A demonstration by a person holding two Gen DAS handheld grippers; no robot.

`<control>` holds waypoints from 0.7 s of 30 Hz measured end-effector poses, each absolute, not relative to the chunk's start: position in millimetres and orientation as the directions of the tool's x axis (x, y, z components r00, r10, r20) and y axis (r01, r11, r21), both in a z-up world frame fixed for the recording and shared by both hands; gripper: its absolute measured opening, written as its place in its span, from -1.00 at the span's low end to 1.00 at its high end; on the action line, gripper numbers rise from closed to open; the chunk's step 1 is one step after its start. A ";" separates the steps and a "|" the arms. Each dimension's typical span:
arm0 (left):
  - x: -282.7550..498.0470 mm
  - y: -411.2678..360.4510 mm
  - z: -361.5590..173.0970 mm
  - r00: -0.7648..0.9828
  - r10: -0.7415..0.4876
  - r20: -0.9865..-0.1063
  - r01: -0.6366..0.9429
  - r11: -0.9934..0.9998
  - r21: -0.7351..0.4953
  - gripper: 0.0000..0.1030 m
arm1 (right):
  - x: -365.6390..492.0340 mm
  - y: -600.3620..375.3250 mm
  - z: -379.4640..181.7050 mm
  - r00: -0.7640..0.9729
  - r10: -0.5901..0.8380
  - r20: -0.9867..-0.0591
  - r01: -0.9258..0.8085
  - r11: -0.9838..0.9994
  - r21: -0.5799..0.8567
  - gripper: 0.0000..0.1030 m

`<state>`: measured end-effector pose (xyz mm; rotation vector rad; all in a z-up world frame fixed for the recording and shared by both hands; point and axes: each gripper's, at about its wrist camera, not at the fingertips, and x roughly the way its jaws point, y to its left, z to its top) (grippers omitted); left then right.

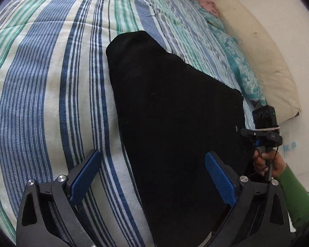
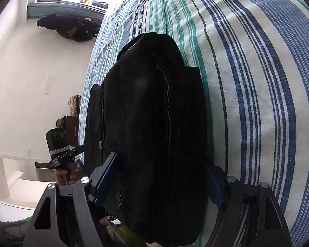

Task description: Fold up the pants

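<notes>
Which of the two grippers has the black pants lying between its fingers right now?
The right gripper: the black pants fill the gap between its blue pads. The left gripper straddles the pants' edge, half over the striped bedspread.

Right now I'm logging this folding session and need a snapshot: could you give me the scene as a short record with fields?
surface: bed with a blue, green and white striped cover
garment: black pants, lying on the cover in a compact bundle
left gripper: open, blue pads apart, nothing pressed between them
right gripper: jaws wide, pants between them; pressing or not unclear
person: hand on the right gripper's handle, green sleeve
nearby: cream pillow and teal patterned fabric at the bed's edge
</notes>
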<state>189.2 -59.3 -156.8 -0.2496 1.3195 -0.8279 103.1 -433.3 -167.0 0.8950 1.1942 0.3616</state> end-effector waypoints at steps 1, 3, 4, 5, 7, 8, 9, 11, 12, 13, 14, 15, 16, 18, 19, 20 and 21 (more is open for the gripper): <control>190.8 -63.8 -157.3 -0.006 -0.679 -0.734 0.374 0.679 -0.632 0.86 | 102.9 -430.8 -166.8 0.365 0.669 -0.647 0.198 0.623 0.756 0.43; 192.5 -71.6 -159.3 -0.040 -0.690 -0.723 0.329 0.674 -0.662 0.13 | 101.9 -427.1 -164.6 0.369 0.672 -0.642 0.190 0.622 0.760 0.14; 193.9 -74.4 -158.3 -0.023 -0.645 -0.764 0.330 0.716 -0.615 -0.14 | 101.1 -424.8 -162.6 0.372 0.673 -0.638 0.183 0.621 0.762 0.07; 194.4 -75.2 -155.3 -0.015 -0.640 -0.768 0.333 0.721 -0.608 -0.25 | 101.3 -421.6 -159.0 0.378 0.668 -0.641 0.174 0.629 0.758 -0.03; 193.8 -71.2 -145.0 0.001 -0.660 -0.751 0.329 0.710 -0.623 -0.55 | 102.1 -414.2 -148.7 0.389 0.657 -0.646 0.149 0.647 0.748 -0.12; 193.2 -69.6 -138.2 0.011 -0.673 -0.740 0.328 0.701 -0.633 -0.58 | 102.0 -410.1 -142.4 0.398 0.648 -0.650 0.139 0.657 0.741 -0.16; 192.6 -68.6 -129.5 0.025 -0.684 -0.729 0.338 0.692 -0.638 -0.59 | 101.6 -407.2 -135.5 0.409 0.641 -0.650 0.129 0.664 0.737 -0.19; 192.7 -69.9 -110.1 0.058 -0.690 -0.722 0.378 0.684 -0.624 -0.59 | 104.4 -403.3 -121.1 0.433 0.642 -0.632 0.112 0.657 0.745 -0.23; 195.0 -70.0 -100.7 0.076 -0.687 -0.723 0.398 0.685 -0.610 -0.59 | 107.5 -400.1 -113.6 0.442 0.648 -0.620 0.098 0.653 0.751 -0.24; 199.9 -69.8 -91.6 0.094 -0.685 -0.723 0.414 0.687 -0.597 -0.59 | 113.4 -396.4 -106.0 0.449 0.651 -0.612 0.080 0.652 0.754 -0.25; 206.7 -68.5 -83.1 0.113 -0.682 -0.723 0.425 0.691 -0.585 -0.59 | 121.0 -392.3 -98.6 0.455 0.651 -0.608 0.064 0.657 0.752 -0.26; 215.6 -63.2 -75.6 0.134 -0.678 -0.722 0.435 0.695 -0.572 -0.59 | 130.3 -388.7 -91.7 0.462 0.650 -0.604 0.051 0.660 0.749 -0.26; 226.3 -60.7 -69.0 0.155 -0.674 -0.722 0.442 0.701 -0.560 -0.59 | 141.0 -389.2 -85.9 0.472 0.647 -0.599 0.038 0.663 0.747 -0.26; 250.3 -54.0 -60.2 0.195 -0.666 -0.720 0.438 0.716 -0.544 -0.59 | 167.5 -384.2 -75.6 0.498 0.640 -0.586 0.018 0.667 0.745 -0.26; 263.4 -52.6 -57.0 0.215 -0.660 -0.720 0.437 0.724 -0.534 -0.59 | 182.8 -382.1 -72.3 0.511 0.634 -0.580 0.015 0.668 0.744 -0.26; 276.4 -52.8 -54.0 0.238 -0.648 -0.724 0.439 0.736 -0.515 -0.59 | 199.6 -379.6 -69.8 0.522 0.628 -0.577 0.013 0.670 0.742 -0.26; 289.8 -54.7 -52.8 0.260 -0.631 -0.731 0.441 0.751 -0.491 -0.59 | 216.5 -376.7 -67.5 0.529 0.621 -0.578 0.010 0.677 0.736 -0.26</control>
